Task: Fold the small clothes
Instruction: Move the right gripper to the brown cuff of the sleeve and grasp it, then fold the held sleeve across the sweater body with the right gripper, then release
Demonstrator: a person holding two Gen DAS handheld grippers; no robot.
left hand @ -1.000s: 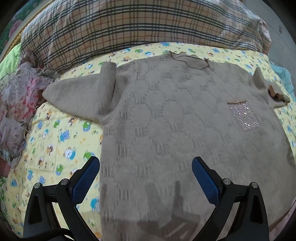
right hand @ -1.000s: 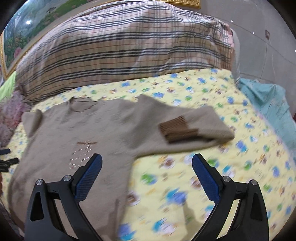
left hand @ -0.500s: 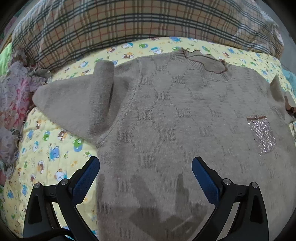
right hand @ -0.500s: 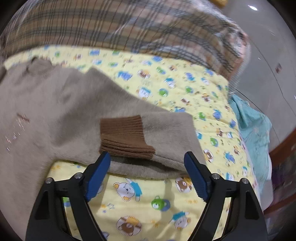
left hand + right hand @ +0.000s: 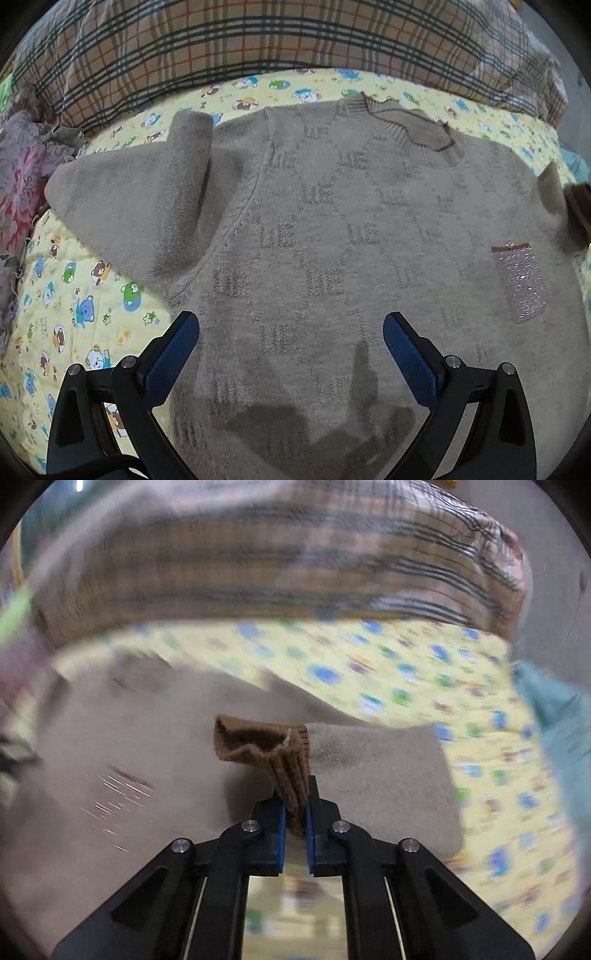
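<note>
A beige knit sweater (image 5: 332,236) lies front up on a yellow cartoon-print sheet (image 5: 74,302). Its left sleeve (image 5: 147,206) is folded back on itself beside the body. My left gripper (image 5: 291,343) is open and empty over the sweater's lower body. In the right wrist view my right gripper (image 5: 295,812) is shut on the brown ribbed cuff (image 5: 273,749) of the other sleeve (image 5: 380,775) and holds it up above the sweater body (image 5: 110,775). That view is blurred.
A large plaid pillow (image 5: 258,48) runs along the far side of the bed. Floral pink fabric (image 5: 14,177) lies at the left edge. A teal cloth (image 5: 554,716) lies at the right edge of the bed.
My right gripper closed on the brown cuff and lifted it toward the sweater body. My left gripper moved forward over the sweater and stayed open.
</note>
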